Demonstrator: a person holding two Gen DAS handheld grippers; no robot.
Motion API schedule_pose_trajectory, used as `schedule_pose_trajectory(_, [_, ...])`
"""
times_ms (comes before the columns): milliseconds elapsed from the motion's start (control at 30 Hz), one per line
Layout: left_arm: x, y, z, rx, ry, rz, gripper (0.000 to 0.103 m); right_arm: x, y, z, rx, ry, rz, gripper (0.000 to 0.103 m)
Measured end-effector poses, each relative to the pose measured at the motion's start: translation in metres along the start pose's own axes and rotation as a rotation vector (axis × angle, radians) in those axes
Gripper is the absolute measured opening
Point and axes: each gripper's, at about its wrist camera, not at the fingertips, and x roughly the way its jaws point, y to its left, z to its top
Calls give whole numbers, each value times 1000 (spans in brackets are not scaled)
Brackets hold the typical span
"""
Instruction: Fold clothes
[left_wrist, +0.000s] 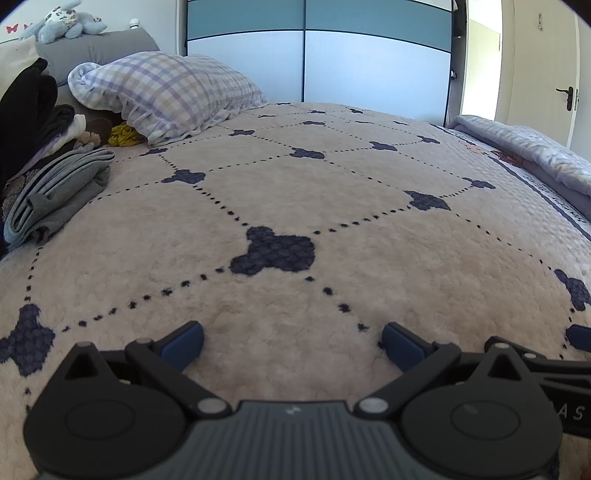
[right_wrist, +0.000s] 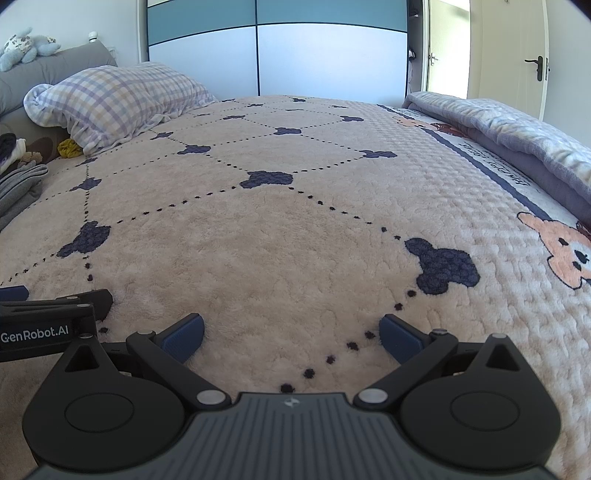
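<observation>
Folded grey clothes (left_wrist: 59, 192) lie in a stack at the left edge of the bed, with dark garments (left_wrist: 26, 107) piled behind them; the right wrist view shows the grey stack (right_wrist: 20, 181) at its far left. My left gripper (left_wrist: 291, 347) hovers low over the fleece blanket, open, nothing between its blue pads (left_wrist: 184, 345). My right gripper (right_wrist: 291, 338) is beside it to the right, also open and empty. The left gripper's body shows at the left edge of the right wrist view.
A beige fleece blanket (left_wrist: 332, 221) with dark blue clover marks covers the bed. A checked pillow (left_wrist: 166, 92) and a yellow cloth (left_wrist: 123, 134) lie near the headboard. A folded grey-blue quilt (right_wrist: 517, 140) runs along the right side. Wardrobe doors (left_wrist: 314, 51) stand behind.
</observation>
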Motion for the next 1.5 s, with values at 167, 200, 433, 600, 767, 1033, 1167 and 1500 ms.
schedule_pose_trajectory(167, [1, -1, 1, -10, 14, -9, 103, -3, 1, -1, -6, -1, -5, 103])
schedule_pose_trajectory(200, [1, -1, 1, -12, 17, -10, 103, -4, 2, -1, -7, -1, -6, 103])
schedule_pose_trajectory(433, [0, -1, 0, -12, 13, -10, 103, -1, -2, 0, 4, 9, 4, 103])
schedule_pose_trajectory(600, [1, -1, 0, -11, 11, -8, 103, 0, -1, -1, 5, 9, 6, 103])
schedule_pose_trajectory(767, [1, -1, 0, -11, 9, -8, 103, 0, -1, 0, 5, 8, 7, 103])
schedule_pose_trajectory(1033, [0, 0, 0, -14, 8, -10, 103, -1, -3, 1, 11, 22, 23, 103])
schedule_pose_trajectory(1167, [0, 0, 0, -14, 7, -10, 103, -2, -11, 7, 13, 60, 73, 103])
schedule_pose_trajectory(1500, [1, -2, 0, -4, 13, 0, 103, -7, -18, 2, -42, 56, 159, 103])
